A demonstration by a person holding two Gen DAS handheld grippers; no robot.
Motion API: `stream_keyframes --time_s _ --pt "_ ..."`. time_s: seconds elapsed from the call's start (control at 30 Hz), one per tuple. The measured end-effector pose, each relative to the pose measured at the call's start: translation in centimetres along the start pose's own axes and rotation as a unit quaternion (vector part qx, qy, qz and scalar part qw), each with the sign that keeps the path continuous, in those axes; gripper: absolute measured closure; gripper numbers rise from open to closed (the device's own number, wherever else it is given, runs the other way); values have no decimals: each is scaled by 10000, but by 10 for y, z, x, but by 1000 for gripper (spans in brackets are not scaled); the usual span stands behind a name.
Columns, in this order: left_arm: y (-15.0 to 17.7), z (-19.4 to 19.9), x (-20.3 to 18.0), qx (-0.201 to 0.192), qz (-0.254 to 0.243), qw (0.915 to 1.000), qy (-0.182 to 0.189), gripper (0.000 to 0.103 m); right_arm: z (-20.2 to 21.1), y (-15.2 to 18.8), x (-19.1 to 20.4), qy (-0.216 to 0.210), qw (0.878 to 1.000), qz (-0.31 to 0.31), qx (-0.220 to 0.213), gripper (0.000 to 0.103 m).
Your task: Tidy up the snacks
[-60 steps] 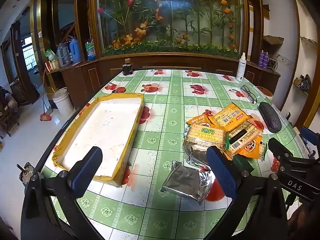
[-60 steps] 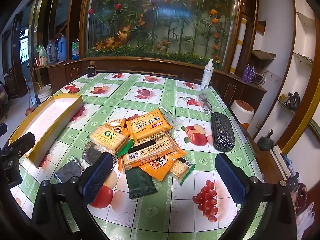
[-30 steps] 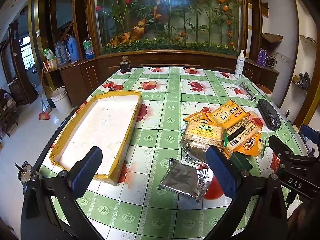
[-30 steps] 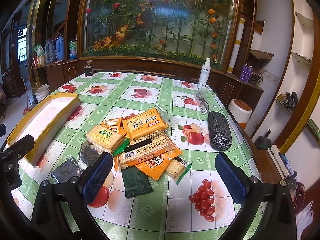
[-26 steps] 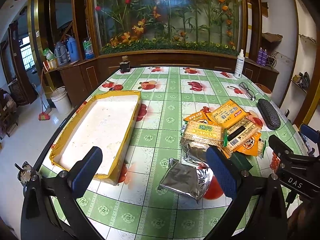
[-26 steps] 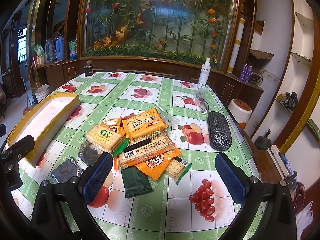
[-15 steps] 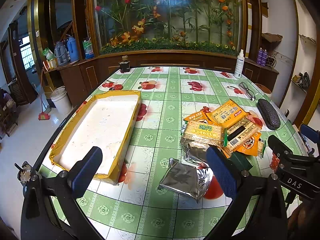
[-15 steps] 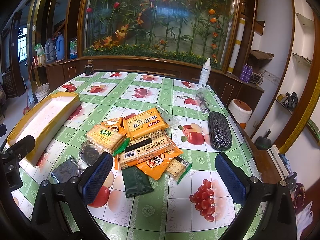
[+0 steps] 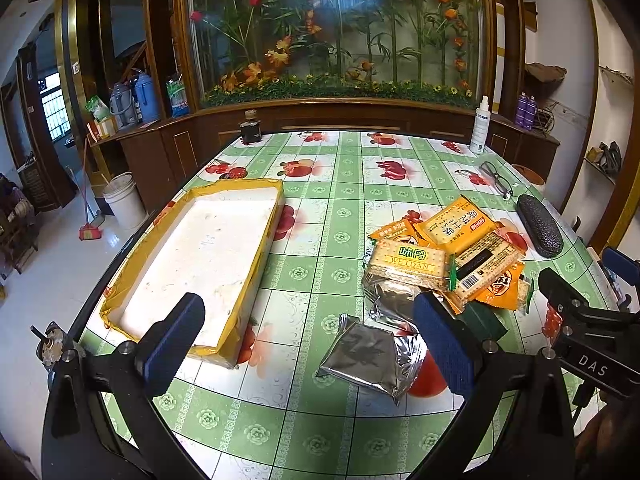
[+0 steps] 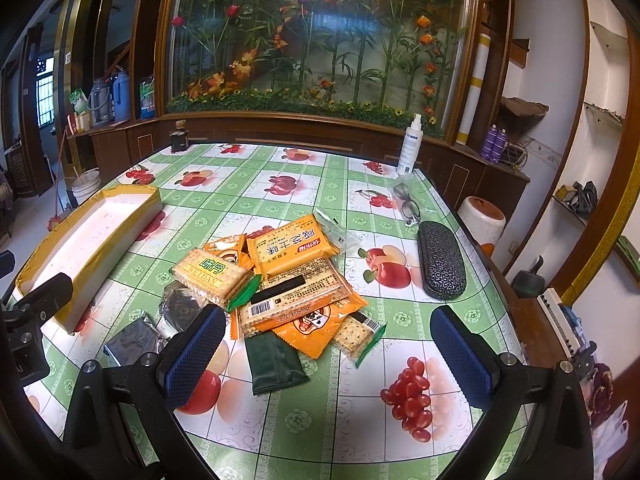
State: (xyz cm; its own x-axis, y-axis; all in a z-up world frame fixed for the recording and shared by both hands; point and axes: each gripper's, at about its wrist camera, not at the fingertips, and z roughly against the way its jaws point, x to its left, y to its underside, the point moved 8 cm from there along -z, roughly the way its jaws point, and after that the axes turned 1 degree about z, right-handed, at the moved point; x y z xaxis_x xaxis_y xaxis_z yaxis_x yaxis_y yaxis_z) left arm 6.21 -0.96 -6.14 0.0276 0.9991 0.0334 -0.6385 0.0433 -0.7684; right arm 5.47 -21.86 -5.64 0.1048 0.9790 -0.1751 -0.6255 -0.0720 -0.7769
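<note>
We hold both tools, left (image 9: 308,340) and right (image 10: 328,350), wide and empty above the snack pile (image 10: 288,276), the tray (image 9: 208,248) waiting beside it for sorting.

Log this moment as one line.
left gripper open, empty | right gripper open, empty | snacks piled on table | tray empty
</note>
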Motion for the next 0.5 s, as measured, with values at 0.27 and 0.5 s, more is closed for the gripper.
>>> stream_keyframes --time_s 0.27,0.5 --pt "0 0 1 105 -29 9999 -30 0 0 1 3 -16 10000 19 5 0" --pt "-1 1 5 61 16 10000 2 0 -1 3 6 -32 10000 46 23 0"
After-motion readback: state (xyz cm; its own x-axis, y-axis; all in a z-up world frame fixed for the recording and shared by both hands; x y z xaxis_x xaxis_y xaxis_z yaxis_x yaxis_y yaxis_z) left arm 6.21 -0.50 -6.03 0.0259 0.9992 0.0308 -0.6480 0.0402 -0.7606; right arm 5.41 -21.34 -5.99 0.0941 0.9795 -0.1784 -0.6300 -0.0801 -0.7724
